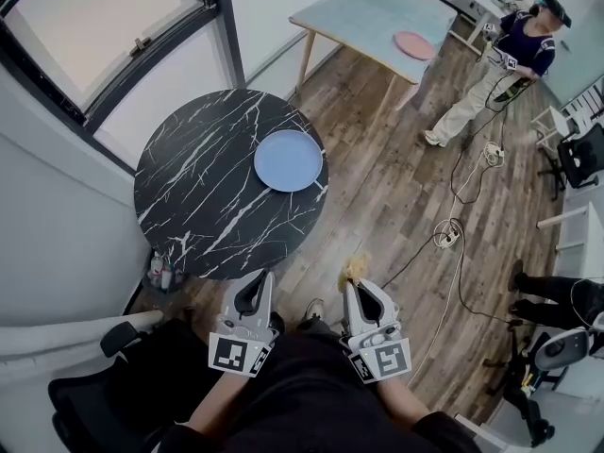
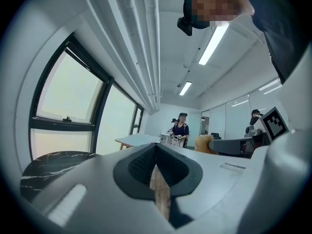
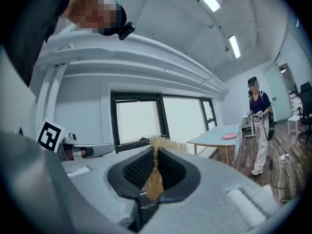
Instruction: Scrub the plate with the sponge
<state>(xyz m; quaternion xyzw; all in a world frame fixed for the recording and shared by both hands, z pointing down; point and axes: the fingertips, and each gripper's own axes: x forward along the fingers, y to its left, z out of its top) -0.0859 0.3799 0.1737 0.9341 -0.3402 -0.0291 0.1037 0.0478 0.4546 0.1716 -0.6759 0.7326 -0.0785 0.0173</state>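
A light blue plate (image 1: 288, 159) lies on the right part of a round black marble table (image 1: 203, 206). Both grippers hang level in front of my body, short of the table's near edge and well away from the plate. My left gripper (image 1: 256, 279) (image 2: 156, 162) is shut with nothing between its pads. My right gripper (image 1: 358, 288) (image 3: 156, 165) is shut on a tan, fibrous sponge (image 1: 356, 268) (image 3: 154, 182), whose frayed end sticks out past the fingertips. The left gripper view also catches the sponge (image 2: 204, 143) at its right. Neither gripper view shows the plate.
A pale table (image 1: 377, 17) with a pink plate (image 1: 412, 44) stands at the back right, and a person (image 1: 505, 69) stands beside it. Cables and a power strip (image 1: 447, 236) lie on the wood floor. Small bottles (image 1: 160, 272) sit under the marble table. A window (image 1: 104, 26) is on the left.
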